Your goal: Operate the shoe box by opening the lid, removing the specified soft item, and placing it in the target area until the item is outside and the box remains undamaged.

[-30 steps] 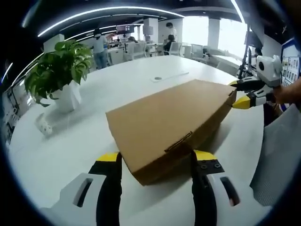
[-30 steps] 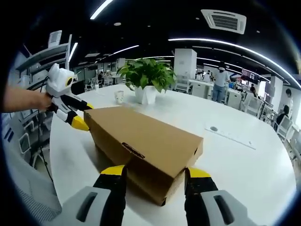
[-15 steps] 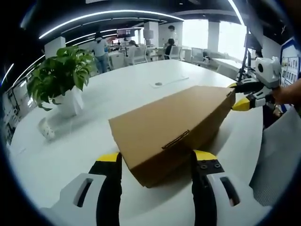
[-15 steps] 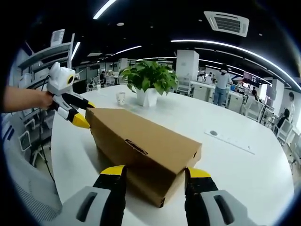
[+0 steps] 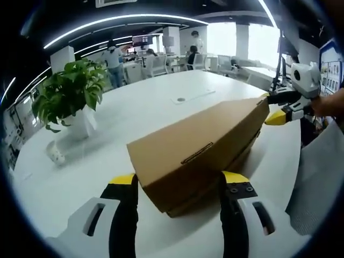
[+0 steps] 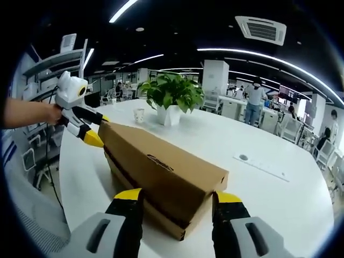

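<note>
- Left gripper view: my left gripper point(image 5: 174, 185) stands with jaws spread wide, one on each side of the near end of the box point(image 5: 201, 148), gripping nothing; the box lies on the white table point(image 5: 134, 107), its lid point(image 5: 199, 137) raised along one long side so a dark gap shows beneath it; at the far end the right gripper point(image 5: 279, 107) comes in from the right, yellow tips at the lid's corner, though I cannot tell from here if it grips; a plant point(image 5: 67, 88) in a white pot stands well to the left, a small cup point(image 5: 54, 156) near it
- Right gripper view: my right gripper point(image 6: 174, 201) is likewise spread, jaws flanking the near end of the box point(image 6: 161, 177), not clamping; the lid point(image 6: 161, 164) sits tilted above the base; the left gripper point(image 6: 88, 129) shows at the far corner, a hand point(image 6: 51, 114) holding it; the plant point(image 6: 172, 94) and cup point(image 6: 139, 115) stand beyond the box on the table point(image 6: 269, 183)
</note>
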Motion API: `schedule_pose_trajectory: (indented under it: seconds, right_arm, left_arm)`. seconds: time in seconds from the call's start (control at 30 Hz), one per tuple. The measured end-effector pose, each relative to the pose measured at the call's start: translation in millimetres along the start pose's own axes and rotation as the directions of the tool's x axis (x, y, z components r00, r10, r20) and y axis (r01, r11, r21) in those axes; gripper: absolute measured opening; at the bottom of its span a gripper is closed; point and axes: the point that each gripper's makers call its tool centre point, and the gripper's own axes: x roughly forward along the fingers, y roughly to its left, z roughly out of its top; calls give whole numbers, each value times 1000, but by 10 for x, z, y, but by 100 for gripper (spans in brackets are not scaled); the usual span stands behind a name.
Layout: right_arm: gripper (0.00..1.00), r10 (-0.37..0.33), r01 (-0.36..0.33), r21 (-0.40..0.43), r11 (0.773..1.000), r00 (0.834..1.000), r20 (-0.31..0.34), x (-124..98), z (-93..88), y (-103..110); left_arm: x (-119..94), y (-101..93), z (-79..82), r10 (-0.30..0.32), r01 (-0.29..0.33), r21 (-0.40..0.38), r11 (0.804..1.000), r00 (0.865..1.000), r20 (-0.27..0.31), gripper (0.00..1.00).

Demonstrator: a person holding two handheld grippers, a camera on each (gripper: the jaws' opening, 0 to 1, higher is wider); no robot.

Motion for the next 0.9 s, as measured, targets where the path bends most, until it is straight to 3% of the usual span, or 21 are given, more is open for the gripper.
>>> schedule_pose_trajectory:
  seconds: [0.37,0.9]
  right_arm:
    - [45,-13,14,-45,999,1000,17,-1,87,-63]
    - [36,-50,52,-36,998,998,50,-4,274,-226]
  left_arm:
    - [-26,40,119,20,-20,2,1000,999,35,60]
    - [-36,153,289,54,-55,6,998,994,91,53]
